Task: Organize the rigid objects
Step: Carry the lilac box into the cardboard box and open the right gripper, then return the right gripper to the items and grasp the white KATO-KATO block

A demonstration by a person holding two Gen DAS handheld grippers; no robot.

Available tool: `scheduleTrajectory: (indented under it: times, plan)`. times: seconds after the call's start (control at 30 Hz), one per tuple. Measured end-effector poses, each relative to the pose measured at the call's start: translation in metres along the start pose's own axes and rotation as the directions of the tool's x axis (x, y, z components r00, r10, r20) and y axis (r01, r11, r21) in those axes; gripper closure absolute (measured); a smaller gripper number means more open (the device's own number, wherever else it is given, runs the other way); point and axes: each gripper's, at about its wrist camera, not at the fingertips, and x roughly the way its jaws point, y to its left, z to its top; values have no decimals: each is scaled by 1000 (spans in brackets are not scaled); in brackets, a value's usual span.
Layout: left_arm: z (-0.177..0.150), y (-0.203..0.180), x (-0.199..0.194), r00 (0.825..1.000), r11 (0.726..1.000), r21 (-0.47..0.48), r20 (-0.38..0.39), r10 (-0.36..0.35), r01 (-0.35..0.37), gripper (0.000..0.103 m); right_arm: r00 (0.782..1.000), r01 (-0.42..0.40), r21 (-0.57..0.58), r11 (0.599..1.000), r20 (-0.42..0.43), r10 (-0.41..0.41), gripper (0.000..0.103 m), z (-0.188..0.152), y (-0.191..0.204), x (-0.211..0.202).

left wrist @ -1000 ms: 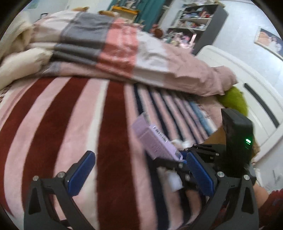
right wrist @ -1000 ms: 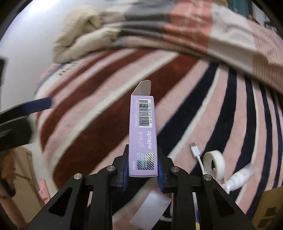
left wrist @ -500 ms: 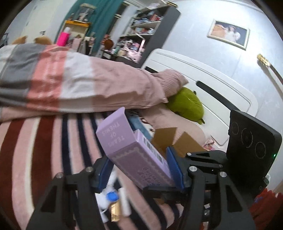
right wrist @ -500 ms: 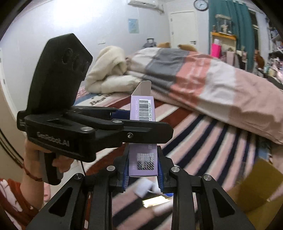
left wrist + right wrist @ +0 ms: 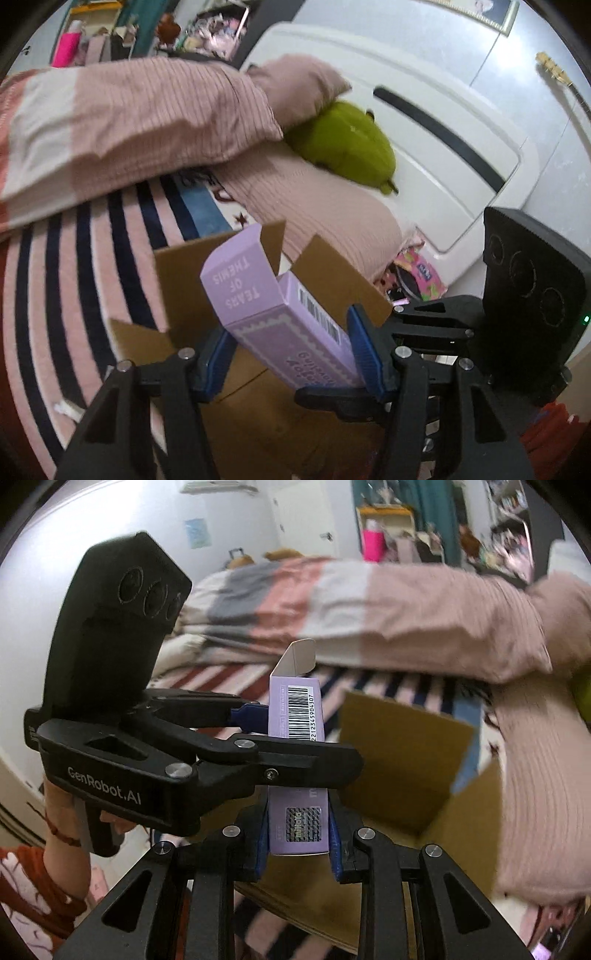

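Purple carton [image 5: 297,746] is up in the air over the open cardboard box [image 5: 402,760], pinched by both tools at once. R gripper [image 5: 298,843] has its blue pads tight on the carton's lower end, w/ the hologram sticker facing the cam. L gripper [image 5: 291,347] crosses from the side and its pads press the carton's mid section, just under the barcode in the right wrist view; looks closed on it too, though how firm that hold is I can't tell. Top flap of the carton is popped open, "TEARS OF THEMIS" readable on it in the left wrist view. Box flaps stand up, and it sits on the striped blanket [image 5: 74,266] next to a ribbed pink pillow [image 5: 325,214], green plush [image 5: 347,144] behind. Step in hand, as I read it: a hand-to-hand pass or two-handed steadying right above the box, i.e. late in the put-away for this item. Next move prob needs one tool to let go first, then the other lowers the carton past the flaps and inside w/o snagging that loose top flap. Thin card, so easy on the squeeze or it'll buckle.
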Motion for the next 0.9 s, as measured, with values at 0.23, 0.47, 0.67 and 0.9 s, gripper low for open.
scheduleTrajectory:
  times: [0.23,0.47,0.67,0.9]
  plan:
    - [-3,-9,3,993,993,47,-43,109,-107,21,994,103,-2,995,-46,-103,48,-6,-12,8]
    - [-16,15,-70,976,979,8,85,202,-204,18,996,74,-34,997,43,-72,48,5,14,-6]
    - [-49,53,-139,926,942,-53,175,335,-331,14,989,-87,-126,988,107,101,48,21,88,-7]
    - [-108,107,-166,881,897,-135,174,439,-420,14,977,-202,-104,974,48,208,48,3,148,51]
